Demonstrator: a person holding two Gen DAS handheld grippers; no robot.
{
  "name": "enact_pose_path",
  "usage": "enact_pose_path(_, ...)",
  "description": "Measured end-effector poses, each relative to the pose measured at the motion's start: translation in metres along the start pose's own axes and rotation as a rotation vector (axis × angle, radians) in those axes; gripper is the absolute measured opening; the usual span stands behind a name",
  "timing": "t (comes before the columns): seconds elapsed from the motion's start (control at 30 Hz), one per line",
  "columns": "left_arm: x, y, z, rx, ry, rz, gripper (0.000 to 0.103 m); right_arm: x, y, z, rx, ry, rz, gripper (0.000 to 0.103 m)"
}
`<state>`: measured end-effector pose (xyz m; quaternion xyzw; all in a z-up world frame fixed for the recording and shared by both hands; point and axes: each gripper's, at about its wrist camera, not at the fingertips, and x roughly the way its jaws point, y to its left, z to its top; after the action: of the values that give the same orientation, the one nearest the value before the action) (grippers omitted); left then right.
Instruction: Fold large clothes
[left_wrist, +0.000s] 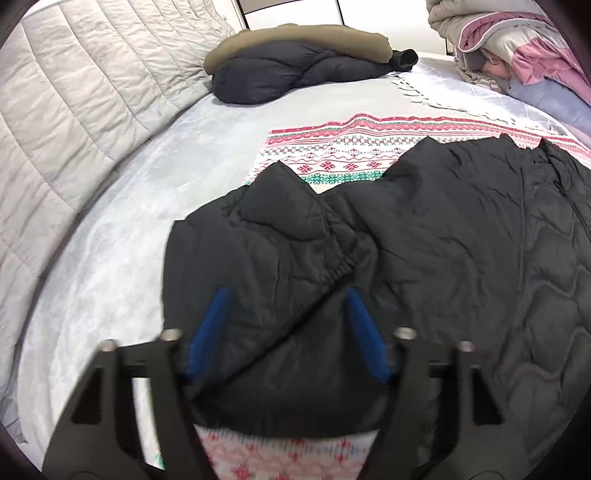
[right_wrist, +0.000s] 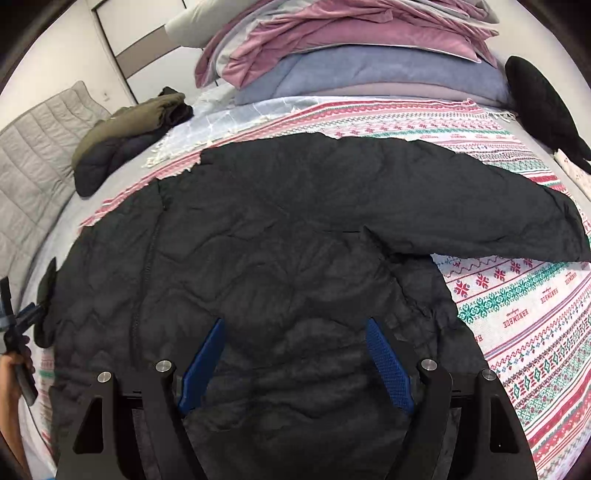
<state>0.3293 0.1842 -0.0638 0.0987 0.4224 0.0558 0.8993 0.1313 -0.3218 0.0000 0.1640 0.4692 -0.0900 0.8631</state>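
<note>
Both my grippers hang over the black jacket, which lies flat on the patterned blanket. Left gripper jaws apart around its sleeve; right gripper jaws wide apart.

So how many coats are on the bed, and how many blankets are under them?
Black quilted coat spread flat: 1
Navy puffer coat with an olive hood, bundled: 1
Patterned red, green and white blanket: 1
Pale fringed blanket: 1
Total: 4
The stack of pink, grey and blue bedding at the far end is not counted.
</note>
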Motion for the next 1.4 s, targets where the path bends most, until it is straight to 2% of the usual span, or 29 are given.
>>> enact_pose_path(0.03, 0.001, 0.003, 0.001, -0.003, 0.001, -0.005, 0.033, 0.004, 0.0, 0.0, 0.005, 0.001, -0.003, 0.079)
enact_pose_path(0.07, 0.002, 0.007, 0.001, -0.01, 0.003, -0.006, 0.025, 0.006, -0.001, 0.0, 0.012, 0.002, -0.004, 0.079)
enact_pose_path(0.1, 0.001, 0.012, 0.002, -0.018, 0.0, -0.006, 0.007, 0.008, -0.003, 0.0, 0.016, 0.003, -0.004, 0.079)
enact_pose_path(0.2, -0.026, 0.037, -0.001, -0.099, -0.065, -0.012, 0.006, 0.009, -0.005, -0.001, 0.025, 0.002, -0.006, 0.079)
enact_pose_path(0.33, -0.075, 0.1, -0.02, -0.278, -0.14, -0.03, 0.005, 0.007, -0.01, -0.002, 0.04, 0.0, 0.003, 0.079)
enact_pose_path(0.43, -0.089, 0.148, -0.048, -0.403, -0.132, -0.037, 0.005, 0.003, -0.01, -0.006, 0.043, -0.003, 0.014, 0.079)
enact_pose_path(0.5, -0.085, 0.175, -0.071, -0.477, -0.094, -0.036, 0.006, 0.002, -0.009, -0.007, 0.045, -0.008, 0.027, 0.079)
enact_pose_path(0.57, -0.076, 0.2, -0.1, -0.54, -0.044, 0.004, 0.018, 0.001, -0.008, -0.007, 0.04, -0.008, 0.032, 0.079)
enact_pose_path(0.6, -0.07, 0.212, -0.116, -0.566, -0.017, -0.005, 0.042, 0.001, -0.007, -0.007, 0.036, -0.008, 0.033, 0.079)
enact_pose_path(0.63, -0.065, 0.221, -0.127, -0.592, 0.0, -0.026, 0.069, 0.001, -0.006, -0.007, 0.032, -0.008, 0.031, 0.079)
enact_pose_path(0.67, -0.062, 0.228, -0.136, -0.617, -0.001, -0.058, 0.076, 0.002, -0.005, -0.008, 0.028, -0.007, 0.027, 0.079)
enact_pose_path(0.73, -0.059, 0.245, -0.152, -0.685, -0.035, -0.136, 0.079, 0.004, -0.003, -0.007, 0.024, -0.004, 0.018, 0.079)
enact_pose_path(0.83, -0.044, 0.253, -0.152, -0.734, -0.046, -0.202, 0.079, 0.009, -0.002, -0.008, 0.022, 0.008, 0.005, 0.079)
enact_pose_path(0.97, -0.01, 0.252, -0.136, -0.737, -0.003, -0.205, 0.079, 0.017, 0.004, -0.009, 0.009, 0.021, -0.012, 0.079)
enact_pose_path(1.0, 0.002, 0.249, -0.131, -0.741, 0.015, -0.185, 0.076, 0.019, 0.005, -0.009, 0.003, 0.023, -0.02, 0.079)
enact_pose_path(1.03, 0.007, 0.248, -0.128, -0.743, 0.018, -0.166, 0.048, 0.021, 0.007, -0.01, -0.005, 0.022, -0.028, 0.079)
enact_pose_path(1.1, 0.017, 0.238, -0.119, -0.691, 0.051, -0.093, 0.002, 0.026, 0.01, -0.011, -0.023, 0.021, -0.043, 0.079)
enact_pose_path(1.13, 0.015, 0.235, -0.117, -0.676, 0.042, -0.074, 0.001, 0.028, 0.011, -0.012, -0.027, 0.022, -0.048, 0.079)
enact_pose_path(1.2, 0.0, 0.227, -0.115, -0.639, -0.027, 0.057, 0.0, 0.034, 0.01, -0.014, -0.03, 0.031, -0.058, 0.079)
enact_pose_path(1.23, -0.007, 0.229, -0.119, -0.647, -0.033, 0.187, 0.0, 0.037, 0.009, -0.014, -0.029, 0.033, -0.061, 0.079)
enact_pose_path(1.3, -0.003, 0.241, -0.13, -0.654, 0.019, 0.387, 0.0, 0.043, 0.005, -0.015, -0.017, 0.042, -0.064, 0.079)
enact_pose_path(1.33, 0.001, 0.252, -0.138, -0.693, 0.059, 0.378, 0.0, 0.045, 0.003, -0.016, -0.013, 0.047, -0.062, 0.079)
enact_pose_path(1.4, 0.0, 0.267, -0.15, -0.786, 0.076, 0.274, 0.0, 0.05, 0.0, -0.018, -0.012, 0.057, -0.069, 0.079)
